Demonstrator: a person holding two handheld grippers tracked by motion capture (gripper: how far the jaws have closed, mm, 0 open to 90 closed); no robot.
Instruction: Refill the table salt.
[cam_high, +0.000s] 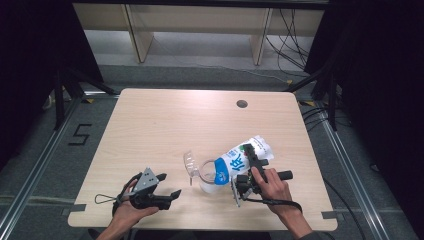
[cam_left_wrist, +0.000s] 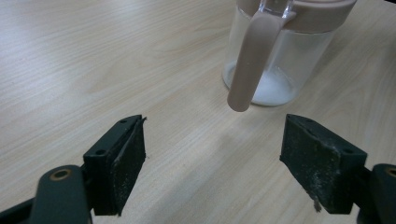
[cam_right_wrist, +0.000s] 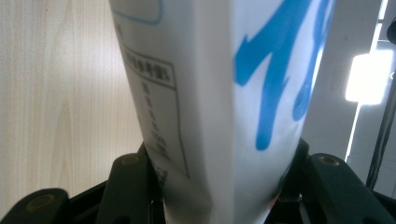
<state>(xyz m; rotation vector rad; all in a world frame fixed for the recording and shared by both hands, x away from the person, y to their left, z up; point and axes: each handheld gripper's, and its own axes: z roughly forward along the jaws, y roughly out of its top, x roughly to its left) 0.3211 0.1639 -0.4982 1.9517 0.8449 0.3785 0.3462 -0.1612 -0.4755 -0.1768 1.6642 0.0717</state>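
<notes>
A white bag with blue print (cam_high: 239, 159) lies tilted, its blue lower end over the mouth of a clear jar (cam_high: 207, 179). My right gripper (cam_high: 249, 154) is shut on the bag; in the right gripper view the bag (cam_right_wrist: 210, 93) is squeezed between both jaws of that gripper (cam_right_wrist: 224, 191). The jar (cam_left_wrist: 275, 56) has a beige rim and handle (cam_left_wrist: 252, 60) and holds a little white powder at its bottom. Its clear flap lid (cam_high: 190, 163) stands open. My left gripper (cam_high: 169, 185) rests open on the table left of the jar, and its jaws (cam_left_wrist: 212, 163) stand wide with nothing between them.
The light wooden table (cam_high: 165, 120) has a round cable hole (cam_high: 242, 103) at the back right. Cables (cam_high: 300, 45) trail on the floor beyond the table. A black "5" mark (cam_high: 80, 134) is on the floor at the left.
</notes>
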